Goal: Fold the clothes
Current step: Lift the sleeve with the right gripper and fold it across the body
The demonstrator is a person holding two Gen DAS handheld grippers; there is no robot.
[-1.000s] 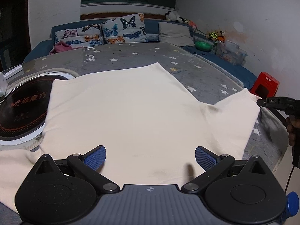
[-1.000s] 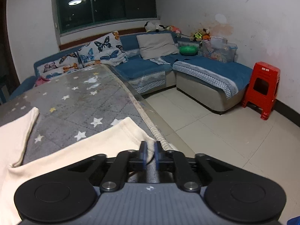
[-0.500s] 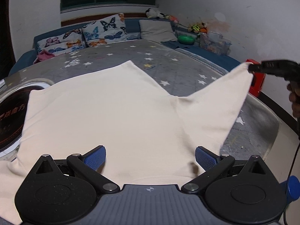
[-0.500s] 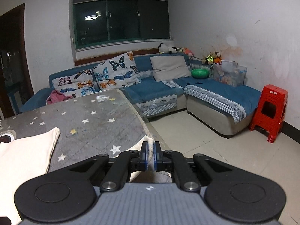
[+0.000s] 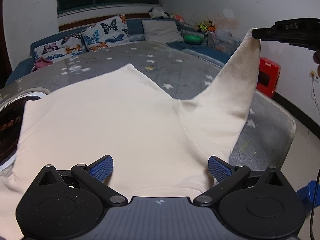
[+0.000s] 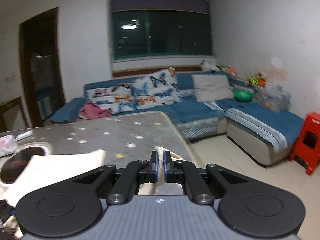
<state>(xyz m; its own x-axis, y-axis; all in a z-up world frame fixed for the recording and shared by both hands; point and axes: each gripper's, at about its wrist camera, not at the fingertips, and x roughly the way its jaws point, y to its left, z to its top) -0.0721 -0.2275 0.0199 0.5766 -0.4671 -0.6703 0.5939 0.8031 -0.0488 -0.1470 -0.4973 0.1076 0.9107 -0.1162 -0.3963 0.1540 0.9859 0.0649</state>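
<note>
A cream garment [image 5: 112, 124] lies spread on the grey star-patterned table [image 5: 180, 74]. My left gripper [image 5: 160, 168] is open, its blue pads apart, just above the garment's near edge. My right gripper [image 6: 160, 167] is shut on the end of the garment's right sleeve [image 5: 236, 84] and holds it high above the table. In the left wrist view the right gripper [image 5: 258, 34] shows at the upper right with the sleeve hanging from it. In the right wrist view a strip of cream cloth [image 6: 160, 160] sits between the pads, and the garment's far corner [image 6: 66, 160] lies at the left.
A round black induction cooker [image 5: 8, 128] sits on the table at the left, partly under the garment. A blue sofa [image 6: 200, 110] with butterfly pillows runs behind the table. A red stool [image 6: 308, 140] stands on the floor at the right. The table's right edge [image 5: 288, 140] is near.
My right gripper has lifted the sleeve end from table level to high above the table. My left gripper has stayed open over the garment's near edge.
</note>
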